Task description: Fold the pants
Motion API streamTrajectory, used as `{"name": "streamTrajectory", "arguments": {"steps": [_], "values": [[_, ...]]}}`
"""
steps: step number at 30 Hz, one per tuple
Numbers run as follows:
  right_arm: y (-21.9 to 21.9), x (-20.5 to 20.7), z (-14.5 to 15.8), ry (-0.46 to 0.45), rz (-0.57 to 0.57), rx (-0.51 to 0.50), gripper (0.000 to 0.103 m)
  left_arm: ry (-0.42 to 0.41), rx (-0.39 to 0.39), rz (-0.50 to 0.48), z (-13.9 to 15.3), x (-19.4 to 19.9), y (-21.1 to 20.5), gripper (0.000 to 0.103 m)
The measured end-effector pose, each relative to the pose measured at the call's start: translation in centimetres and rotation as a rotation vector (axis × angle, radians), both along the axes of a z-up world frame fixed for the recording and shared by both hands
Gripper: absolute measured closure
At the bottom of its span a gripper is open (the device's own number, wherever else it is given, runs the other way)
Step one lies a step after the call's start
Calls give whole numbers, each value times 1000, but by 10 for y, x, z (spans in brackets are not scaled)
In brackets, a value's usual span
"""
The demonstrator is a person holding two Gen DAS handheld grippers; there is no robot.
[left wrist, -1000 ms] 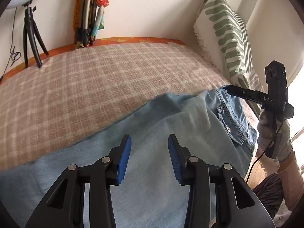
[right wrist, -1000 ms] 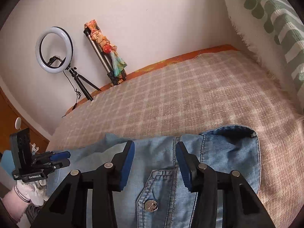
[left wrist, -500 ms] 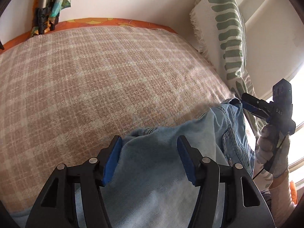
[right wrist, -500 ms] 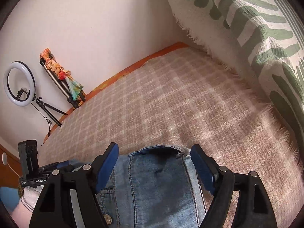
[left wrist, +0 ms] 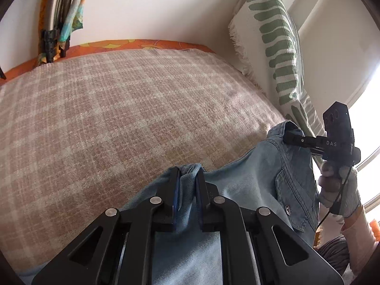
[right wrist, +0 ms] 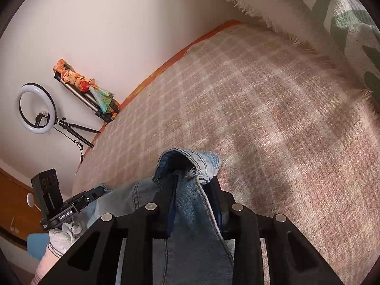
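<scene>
Light blue denim pants (left wrist: 249, 185) lie along the near edge of a bed covered by a pink checked blanket (left wrist: 118, 109). My left gripper (left wrist: 187, 173) is shut on a bunched fold of the pants' upper edge. My right gripper (right wrist: 193, 182) is shut on the waistband corner (right wrist: 190, 161), which curls up above the fingers. In the left wrist view the right gripper (left wrist: 294, 139) holds the waistband at the far right. In the right wrist view the left gripper (right wrist: 95, 193) shows at lower left on the pale denim.
A white pillow with green leaf print (left wrist: 273, 38) leans against the wall at the head of the bed, also in the right wrist view (right wrist: 332, 11). A ring light on a tripod (right wrist: 35, 109) and a folded tripod with cloth (right wrist: 87, 95) stand against the far wall.
Both grippers were open over the denim and have closed on the pants' upper edge. The fabric now bunches between each pair of fingers and is lifted slightly.
</scene>
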State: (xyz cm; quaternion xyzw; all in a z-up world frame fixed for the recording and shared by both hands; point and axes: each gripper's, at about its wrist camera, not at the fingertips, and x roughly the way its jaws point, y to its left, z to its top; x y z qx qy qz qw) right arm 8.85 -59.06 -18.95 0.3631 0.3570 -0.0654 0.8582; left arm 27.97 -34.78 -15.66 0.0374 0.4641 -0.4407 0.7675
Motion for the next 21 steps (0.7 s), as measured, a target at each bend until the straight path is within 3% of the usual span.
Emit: {"name": "streamTrajectory", "arguments": {"steps": [2,5,7,9,11,13,15,18,21], "values": [[5,-13,22,-67,-17,-45,87,-63,0,0,13,-6,-1,93],[20,-32,55,-119,-39,-193,88,-146,31,-29,19,-10,-13,93],[30,-25,55,-61,-19,-310,88,-129,68,-15,8,0,-20,93],[32,-10,37,38,0,-364,87,-65,90,15,-5,14,-20,91],[27,-2,20,127,-27,-389,82,-95,93,71,-4,19,-9,91],[22,-1,16,188,-57,-450,67,-113,77,109,7,23,6,90],[17,-10,23,174,-81,-462,65,-112,56,118,19,26,23,89],[19,-16,41,126,-125,-494,62,-147,55,147,36,25,52,79],[32,-12,58,45,-82,-461,61,-132,44,177,44,15,80,69]]}}
